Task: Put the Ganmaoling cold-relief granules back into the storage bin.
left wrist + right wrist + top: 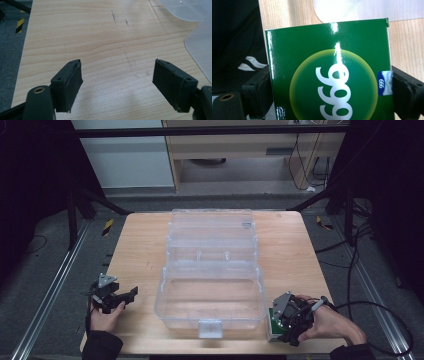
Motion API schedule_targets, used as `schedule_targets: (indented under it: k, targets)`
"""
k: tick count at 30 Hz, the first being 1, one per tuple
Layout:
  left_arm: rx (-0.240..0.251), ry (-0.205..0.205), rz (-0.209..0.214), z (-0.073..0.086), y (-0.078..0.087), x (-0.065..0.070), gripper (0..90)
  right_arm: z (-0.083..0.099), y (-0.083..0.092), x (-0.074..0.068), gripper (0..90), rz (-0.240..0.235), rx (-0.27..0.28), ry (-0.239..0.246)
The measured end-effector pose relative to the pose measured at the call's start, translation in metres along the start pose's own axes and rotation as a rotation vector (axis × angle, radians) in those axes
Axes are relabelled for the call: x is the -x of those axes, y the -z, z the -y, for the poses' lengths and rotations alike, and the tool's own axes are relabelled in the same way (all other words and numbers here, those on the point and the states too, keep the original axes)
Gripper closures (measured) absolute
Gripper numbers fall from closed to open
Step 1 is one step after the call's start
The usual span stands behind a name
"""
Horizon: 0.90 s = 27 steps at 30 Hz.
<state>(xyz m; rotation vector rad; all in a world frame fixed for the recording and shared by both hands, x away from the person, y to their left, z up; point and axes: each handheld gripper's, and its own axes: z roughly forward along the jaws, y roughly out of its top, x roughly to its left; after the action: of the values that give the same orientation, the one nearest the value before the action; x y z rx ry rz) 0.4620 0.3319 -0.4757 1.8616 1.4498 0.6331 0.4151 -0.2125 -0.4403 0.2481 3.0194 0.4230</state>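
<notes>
So the person is sitting at a light wooden desk with a big clear plastic organizer box parked right in the middle, lid flipped open toward the far edge and a white latch sitting on its near wall. The left gripper is hovering over the bare wood near the desk's left front corner, just left of the box, and its jaws are standing wide apart with nothing between them; in the left gripper view the left gripper is looking across plain wood grain with a few dark scuff marks, and the frosted edge of the clear plastic box is poking in at the right. Over on the other side, the right gripper is sitting at the front right corner just beside the box, and it's clamping a glossy green carton. In the right gripper view the jaws of the right gripper are pressing on both sides of the green carton, which has a yellow-green circle and white numerals printed on it plus a small blue label at one edge. A pale rounded corner of the box is sitting just beyond the carton. Black cables are trailing along the floor to the right of the desk.
</notes>
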Motion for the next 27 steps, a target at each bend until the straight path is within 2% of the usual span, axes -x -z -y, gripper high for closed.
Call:
schedule_targets:
  k: [1,6,17,19,22,26,27]
  targets:
    - [0.000,0.000,0.000,0.000,0.000,0.000,22.7,0.000,-0.001,0.001,10.3,-0.004,-0.003,0.013]
    - [0.000,0.000,0.001,0.000,0.000,0.000,22.8,-0.001,-0.002,0.002,12.3,-0.012,-0.008,0.013]
    - [0.001,-0.001,0.001,0.000,0.000,0.000,22.9,0.004,0.005,0.001,16.4,-0.042,-0.001,-0.015]
    - [0.001,0.000,0.001,0.000,0.000,0.000,22.9,0.005,0.009,-0.001,16.4,-0.046,0.009,-0.029]
    - [0.001,0.000,0.001,0.000,0.000,0.000,22.9,0.007,0.015,-0.003,16.3,-0.033,0.023,-0.026]
    - [0.002,-0.001,0.002,0.000,0.000,0.001,22.9,0.008,0.035,-0.007,16.2,-0.010,0.058,-0.043]
    - [0.002,-0.001,0.002,0.000,0.000,0.001,22.9,0.008,0.035,-0.007,16.2,-0.010,0.058,-0.043]
